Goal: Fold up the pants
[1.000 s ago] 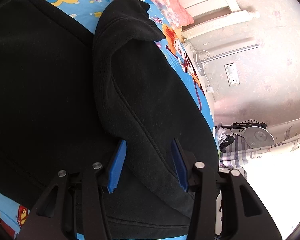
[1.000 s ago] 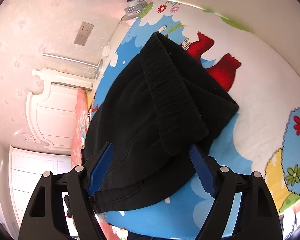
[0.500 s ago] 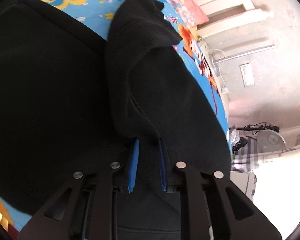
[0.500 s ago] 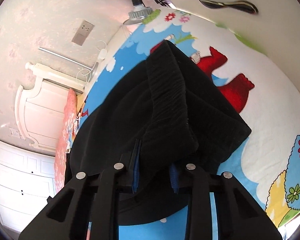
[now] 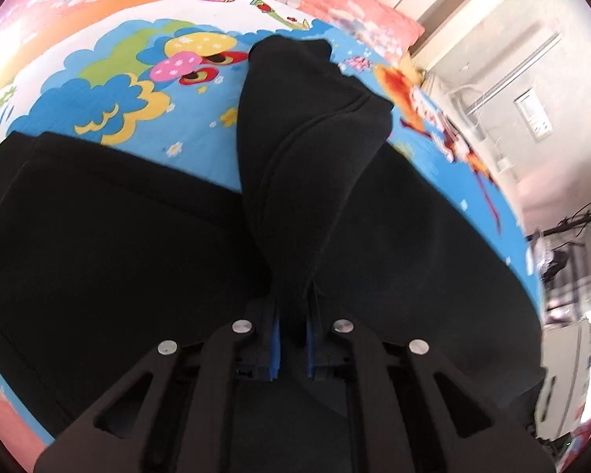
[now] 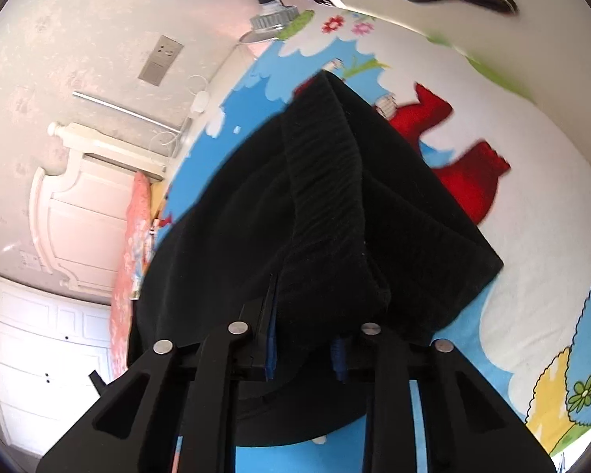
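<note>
Left claw (image 5: 292, 339) and right claw (image 6: 304, 349) clamped, angled downward.

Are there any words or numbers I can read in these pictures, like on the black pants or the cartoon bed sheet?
None can be read. The black pants show no label. The cartoon bed sheet has only pictures: flowers, clouds, mushrooms. The wall switch plate is too small and blurred to show any marking.

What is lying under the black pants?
Under the black pants lies a cartoon-print bed sheet, visible around their edges in both views. What is directly beneath the fabric is covered, so nothing else there can be confirmed.
</note>
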Demonstrator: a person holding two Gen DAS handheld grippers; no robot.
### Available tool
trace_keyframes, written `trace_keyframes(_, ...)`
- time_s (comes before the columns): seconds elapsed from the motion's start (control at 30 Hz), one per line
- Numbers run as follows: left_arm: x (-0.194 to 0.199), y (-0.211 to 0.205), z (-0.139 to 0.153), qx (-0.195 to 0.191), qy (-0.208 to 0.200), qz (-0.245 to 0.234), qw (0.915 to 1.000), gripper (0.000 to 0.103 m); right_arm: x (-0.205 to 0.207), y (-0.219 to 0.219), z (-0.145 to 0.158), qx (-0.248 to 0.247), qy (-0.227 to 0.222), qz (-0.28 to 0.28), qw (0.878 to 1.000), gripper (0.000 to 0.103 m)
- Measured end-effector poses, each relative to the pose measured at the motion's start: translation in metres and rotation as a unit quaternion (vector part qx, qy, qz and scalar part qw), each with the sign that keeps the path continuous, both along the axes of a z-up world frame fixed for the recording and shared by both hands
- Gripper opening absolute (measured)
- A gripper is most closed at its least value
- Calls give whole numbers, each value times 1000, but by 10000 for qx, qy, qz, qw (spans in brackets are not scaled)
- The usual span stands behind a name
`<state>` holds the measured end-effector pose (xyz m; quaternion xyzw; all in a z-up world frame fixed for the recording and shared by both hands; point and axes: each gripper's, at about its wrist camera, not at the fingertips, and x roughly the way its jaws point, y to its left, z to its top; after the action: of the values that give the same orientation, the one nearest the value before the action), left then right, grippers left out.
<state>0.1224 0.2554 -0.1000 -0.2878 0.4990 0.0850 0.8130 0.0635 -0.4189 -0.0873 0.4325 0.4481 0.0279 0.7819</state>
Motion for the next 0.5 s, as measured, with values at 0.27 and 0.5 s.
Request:
trace_keyframes(0.27,-109,2,39,-810,-576,412,9942,8,-17,-15,34,-483,-133,30,9987,23)
trace_keyframes(0.5,-130,2,-7,-1057,-258,479,9929,8,-13,-19,-10,-541,301,281,9977,23)
